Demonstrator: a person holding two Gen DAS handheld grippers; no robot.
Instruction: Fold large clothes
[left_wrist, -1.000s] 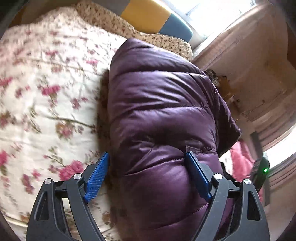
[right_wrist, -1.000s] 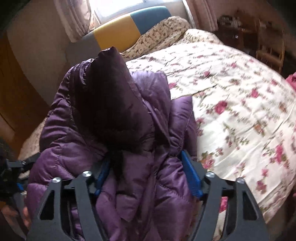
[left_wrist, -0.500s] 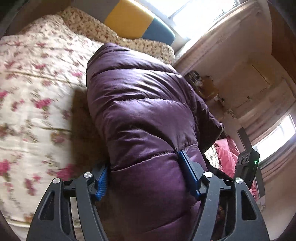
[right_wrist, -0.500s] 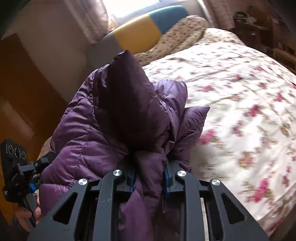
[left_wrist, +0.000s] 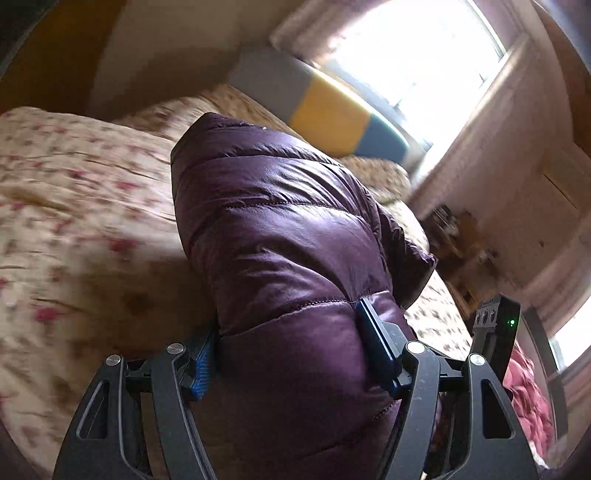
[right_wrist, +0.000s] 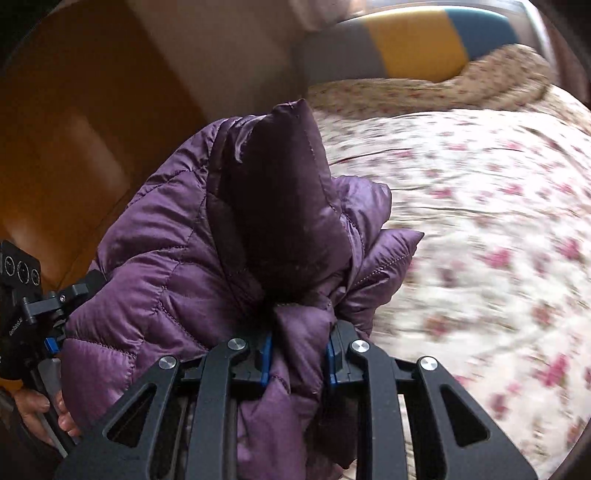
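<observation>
A purple quilted puffer jacket (left_wrist: 280, 243) is held up off the floral bed between both grippers. My left gripper (left_wrist: 291, 354) is shut on a thick padded fold of it, blue pads pressing in on both sides. My right gripper (right_wrist: 299, 354) is shut on a bunched fold of the jacket (right_wrist: 177, 258); the dark hood (right_wrist: 280, 221) stands up above its fingers. The left gripper's body and the hand holding it show at the left edge of the right wrist view (right_wrist: 26, 295).
The bed's floral quilt (right_wrist: 480, 221) spreads below and to the right. A grey, yellow and blue headboard (right_wrist: 410, 40) and floral pillows (right_wrist: 424, 92) lie at the far end. A wooden wardrobe (right_wrist: 74, 129) stands left. A pink cloth (left_wrist: 528, 398) lies at lower right.
Both grippers have lifted and tilted upward with the jacket, raising it off the quilt. The right gripper closed on the fold about half a second ago; the left tightened its hold.
</observation>
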